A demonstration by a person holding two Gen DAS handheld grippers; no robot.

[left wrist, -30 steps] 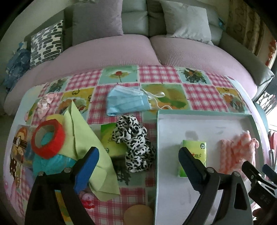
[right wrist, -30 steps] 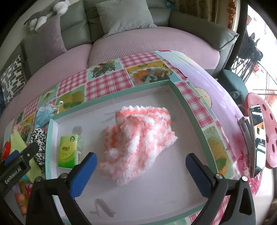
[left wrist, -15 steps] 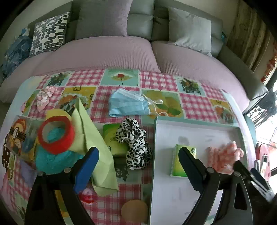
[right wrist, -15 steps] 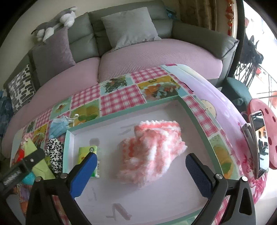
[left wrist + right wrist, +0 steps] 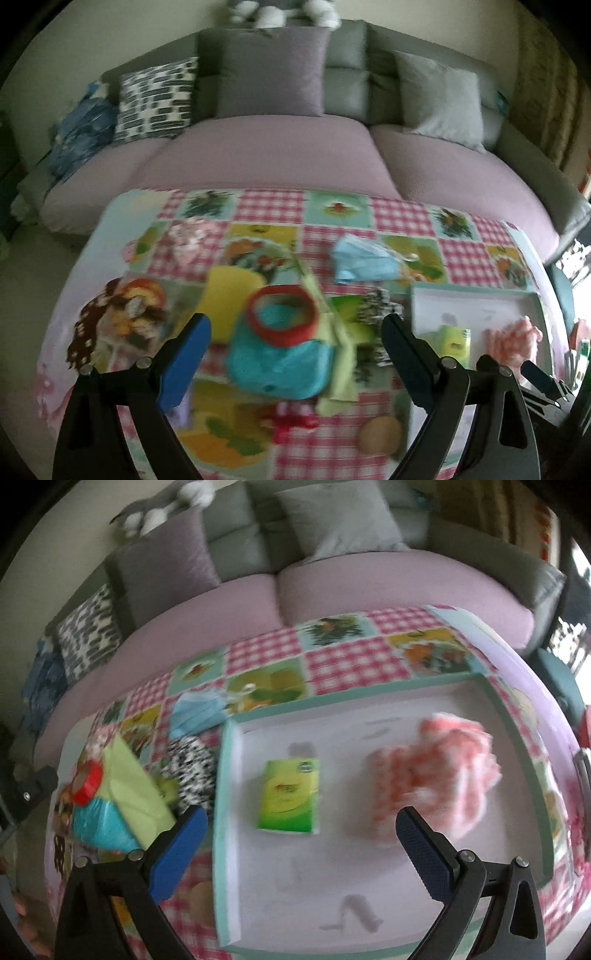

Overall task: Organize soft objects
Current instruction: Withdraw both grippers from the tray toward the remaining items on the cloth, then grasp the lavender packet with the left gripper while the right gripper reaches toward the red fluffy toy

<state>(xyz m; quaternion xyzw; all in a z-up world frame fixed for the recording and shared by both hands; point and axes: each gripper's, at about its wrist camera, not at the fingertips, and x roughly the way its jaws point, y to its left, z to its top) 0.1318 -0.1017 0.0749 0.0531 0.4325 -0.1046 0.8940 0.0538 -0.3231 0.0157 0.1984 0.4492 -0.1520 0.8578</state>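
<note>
Two soft things sit in the white tray (image 5: 229,812) — a fluffy pink cloth (image 5: 436,771) and a green tissue pack (image 5: 290,794). At nine o'clock, the blue cloth pouch (image 5: 277,365) waits on the desk (image 5: 402,218). Both the left gripper (image 5: 295,354) and the right gripper (image 5: 299,845) are wide open — empty.

Both views are smeared by motion blur, so the print on the green tissue pack (image 5: 290,797) cannot be read. The black-and-white scrunchie (image 5: 380,306) is half hidden behind the lime cloth (image 5: 338,354). The plush toy (image 5: 282,13) on the far sofa back is cut off by the top edge.
</note>
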